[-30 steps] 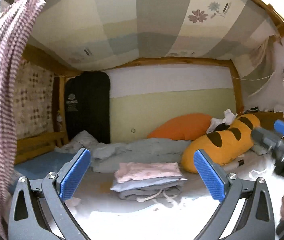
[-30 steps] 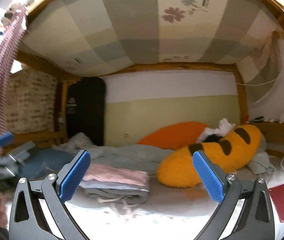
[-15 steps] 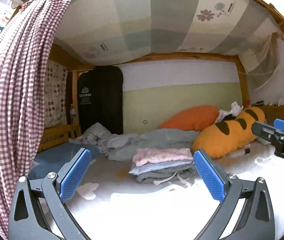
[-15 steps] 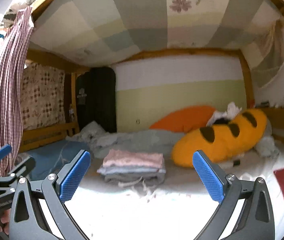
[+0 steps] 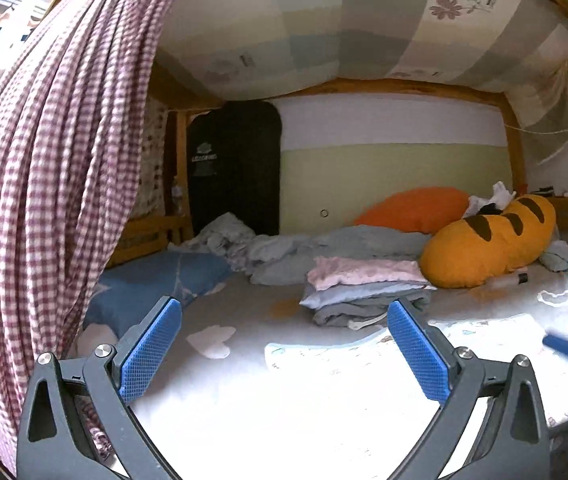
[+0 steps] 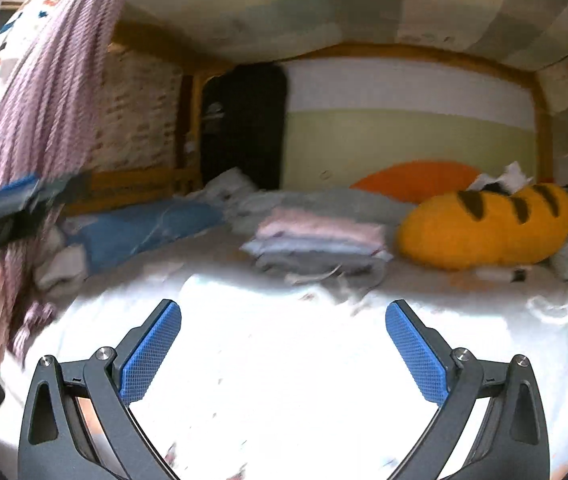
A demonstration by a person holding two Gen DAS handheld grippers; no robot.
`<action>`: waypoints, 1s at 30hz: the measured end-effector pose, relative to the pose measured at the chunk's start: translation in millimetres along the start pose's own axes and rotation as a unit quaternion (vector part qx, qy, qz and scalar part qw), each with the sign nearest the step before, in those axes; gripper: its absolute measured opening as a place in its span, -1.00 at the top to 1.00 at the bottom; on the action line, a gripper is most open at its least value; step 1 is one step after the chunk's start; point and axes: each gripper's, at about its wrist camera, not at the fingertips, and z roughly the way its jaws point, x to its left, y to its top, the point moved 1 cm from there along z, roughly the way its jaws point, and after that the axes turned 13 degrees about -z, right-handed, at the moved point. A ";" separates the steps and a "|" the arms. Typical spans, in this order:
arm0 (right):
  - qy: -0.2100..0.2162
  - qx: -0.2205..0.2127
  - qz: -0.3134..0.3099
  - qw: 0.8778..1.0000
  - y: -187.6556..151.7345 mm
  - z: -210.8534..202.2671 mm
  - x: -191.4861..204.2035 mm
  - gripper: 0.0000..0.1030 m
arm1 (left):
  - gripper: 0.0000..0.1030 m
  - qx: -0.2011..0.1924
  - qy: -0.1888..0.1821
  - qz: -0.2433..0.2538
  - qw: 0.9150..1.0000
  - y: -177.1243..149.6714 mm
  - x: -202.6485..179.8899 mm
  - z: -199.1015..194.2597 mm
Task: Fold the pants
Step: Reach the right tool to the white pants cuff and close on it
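a stack of folded pink and grey clothes [image 5: 358,286] lies on the white bed sheet [image 5: 284,400], near the middle of the bed. right of the stack rests a long orange bread-shaped pillow with dark stripes [image 5: 488,240], and behind that an orange cushion [image 5: 412,208] leans at the wall. a rumpled grey blanket [image 5: 324,244] lies behind the stack. left of the stack lies a blue pillow [image 5: 155,280]. a red-and-white checked curtain [image 5: 43,184] hangs at the bed's left edge.

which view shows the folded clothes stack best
The left wrist view: the stack of folded pink, pale blue and grey clothes is sharp, each layer distinct. The right wrist view shows the same stack whole but motion-blurred.
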 end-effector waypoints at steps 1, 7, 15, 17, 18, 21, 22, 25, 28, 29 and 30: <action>0.008 0.007 -0.012 1.000 -8.0 1.9 9.6 -0.84 | -0.98 0.002 0.004 -0.001 1.000 -1.8 2.7 2.4; 0.088 0.084 -0.054 0.991 -59.6 18.2 57.6 -0.02 | -0.98 0.021 0.019 -0.009 1.000 -11.2 11.8 18.7; 0.161 0.093 -0.109 0.977 -79.1 13.0 103.9 0.22 | -0.98 0.046 0.029 -0.017 0.998 -18.1 20.3 35.0; 0.163 0.104 -0.120 0.974 -83.8 16.3 112.0 0.22 | -0.98 0.048 0.037 -0.015 0.998 -19.8 20.7 37.5; 0.166 0.112 -0.120 0.972 -87.3 18.9 114.0 0.24 | -0.98 0.049 0.041 -0.014 0.998 -20.2 20.9 38.0; 0.170 0.135 -0.117 0.969 -95.4 26.5 114.2 0.29 | -0.98 0.052 0.045 -0.012 0.998 -21.7 21.7 42.1; 0.170 0.137 -0.123 0.968 -97.3 27.1 115.5 0.29 | -0.98 0.054 0.045 -0.013 0.997 -22.3 22.1 43.4; 0.161 0.144 -0.162 0.963 -100.6 30.0 123.5 0.28 | -0.98 0.062 0.045 -0.014 0.997 -25.4 22.2 48.0; 0.142 0.138 -0.188 0.962 -104.0 26.7 131.1 0.28 | -0.98 0.069 0.044 -0.009 0.997 -28.2 20.5 50.9; 0.137 0.134 -0.190 0.963 -105.5 26.3 132.3 0.29 | -0.98 0.070 0.044 -0.007 0.997 -29.2 19.4 52.0; 0.138 0.133 -0.184 0.964 -105.5 26.1 131.0 0.29 | -0.98 0.072 0.044 -0.004 0.996 -29.9 18.5 53.0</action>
